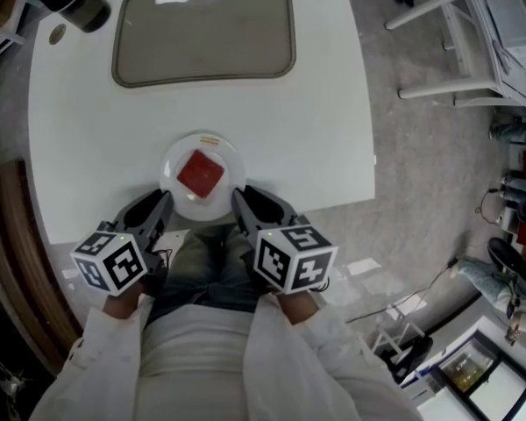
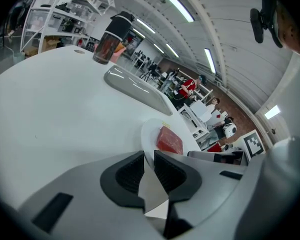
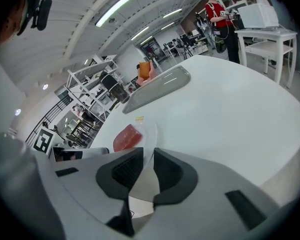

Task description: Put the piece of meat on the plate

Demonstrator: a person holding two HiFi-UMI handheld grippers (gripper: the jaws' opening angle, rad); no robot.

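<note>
Our two grippers come first, held just over the table's [image 1: 324, 103] near edge: the left gripper [image 1: 165, 202] and the right gripper [image 1: 239, 198] flank the near rim of the plate [image 1: 170, 161], and we cannot tell whether either tip touches it. Each gripper's own view shows its jaws a narrow gap apart with nothing between them, left gripper [image 2: 149, 160] and right gripper [image 3: 149, 157] alike. The meat [image 1: 200, 174], a red slab, lies flat in the middle of the plate, and the plate sits at the middle of the near edge. Beyond it we have bare white top all the way to the tray [image 1: 202, 46], which lies empty along the far edge. More bare top runs out to the right edge and the rounded near right corner. At the far left corner stands a dark jar [image 1: 74, 0], cut off by the top of the head view. The plate's near rim is hidden behind the jaws in both gripper views. A yellow speck [image 1: 209, 139] on its far rim is too small for us to make out.
</note>
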